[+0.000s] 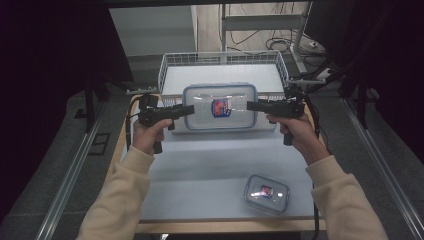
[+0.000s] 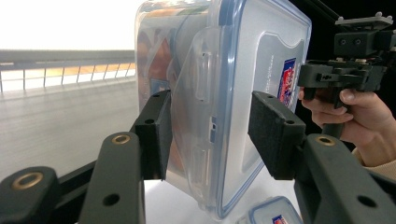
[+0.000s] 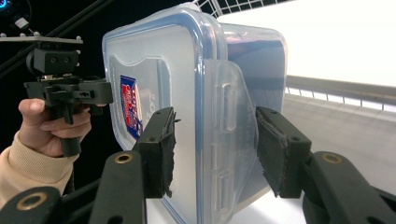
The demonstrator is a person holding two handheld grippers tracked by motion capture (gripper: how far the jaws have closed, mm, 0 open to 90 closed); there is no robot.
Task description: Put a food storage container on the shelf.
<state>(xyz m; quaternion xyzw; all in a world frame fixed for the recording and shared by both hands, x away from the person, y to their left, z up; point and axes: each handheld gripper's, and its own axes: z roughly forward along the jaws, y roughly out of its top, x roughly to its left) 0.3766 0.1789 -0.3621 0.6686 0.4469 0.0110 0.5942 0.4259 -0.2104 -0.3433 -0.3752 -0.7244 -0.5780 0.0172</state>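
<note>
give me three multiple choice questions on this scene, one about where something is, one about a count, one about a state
1. Where is the small container?
A. in the wire basket
B. on the table's near right part
C. between the jaws

2. How many lidded plastic containers are there?
A. one
B. two
C. four

3. How is the big container held?
A. by one gripper alone
B. by a bare hand
C. by both grippers, one at each end

Answers:
1 B, it lies near the person's right sleeve.
2 B, a big one and a small one.
3 C, the left gripper and right gripper each have jaws on either side of an end flap.
</note>
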